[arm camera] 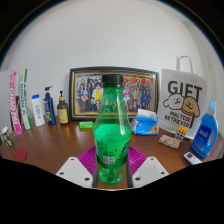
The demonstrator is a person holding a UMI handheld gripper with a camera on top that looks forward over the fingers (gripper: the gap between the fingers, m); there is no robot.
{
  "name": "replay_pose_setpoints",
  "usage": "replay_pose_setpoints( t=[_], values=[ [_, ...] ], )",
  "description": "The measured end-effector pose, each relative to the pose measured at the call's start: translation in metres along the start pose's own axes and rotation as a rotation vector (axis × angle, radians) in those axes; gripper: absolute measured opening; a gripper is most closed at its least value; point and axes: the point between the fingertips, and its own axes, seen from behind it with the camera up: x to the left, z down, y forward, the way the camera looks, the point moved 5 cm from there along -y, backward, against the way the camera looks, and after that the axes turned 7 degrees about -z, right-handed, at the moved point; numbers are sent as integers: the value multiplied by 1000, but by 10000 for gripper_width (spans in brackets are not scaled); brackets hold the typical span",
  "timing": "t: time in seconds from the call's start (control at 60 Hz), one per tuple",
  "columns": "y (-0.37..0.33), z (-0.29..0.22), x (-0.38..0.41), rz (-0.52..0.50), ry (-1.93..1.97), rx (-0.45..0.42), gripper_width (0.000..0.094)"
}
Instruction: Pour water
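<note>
A green plastic bottle [112, 128] with a black cap stands upright between my gripper's [111, 168] two fingers. Both purple pads [88, 158] lie against its lower sides, so the fingers are shut on the bottle. The bottle's base sits low between the white finger bodies, and I cannot tell whether it rests on the wooden table [55, 145] or hangs just above it. No cup or other vessel for water shows in this view.
Several tubes and bottles [40, 108] stand in a row at the back left. A framed picture [113, 92] leans on the wall behind. A white GIFT bag [182, 108], a blue spray bottle [205, 133] and a blue packet [146, 123] stand right.
</note>
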Motion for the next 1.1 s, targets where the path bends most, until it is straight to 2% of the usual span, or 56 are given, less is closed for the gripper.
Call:
replay_pose_setpoints(
  t=[0.1, 0.267, 0.5, 0.717, 0.8, 0.983, 1.1],
  values=[
    [0, 0, 0, 14, -24, -10, 338],
    [0, -5, -1, 61, -59, -6, 337],
    [-9, -60, 27, 149, -220, -33, 336],
    [-24, -130, 136, 231, -639, -67, 336],
    [-25, -144, 195, 220, -844, -69, 338],
    [-16, -140, 328, 172, -1316, -98, 336],
    [-4, -124, 382, 167, -1558, -87, 338]
  ],
)
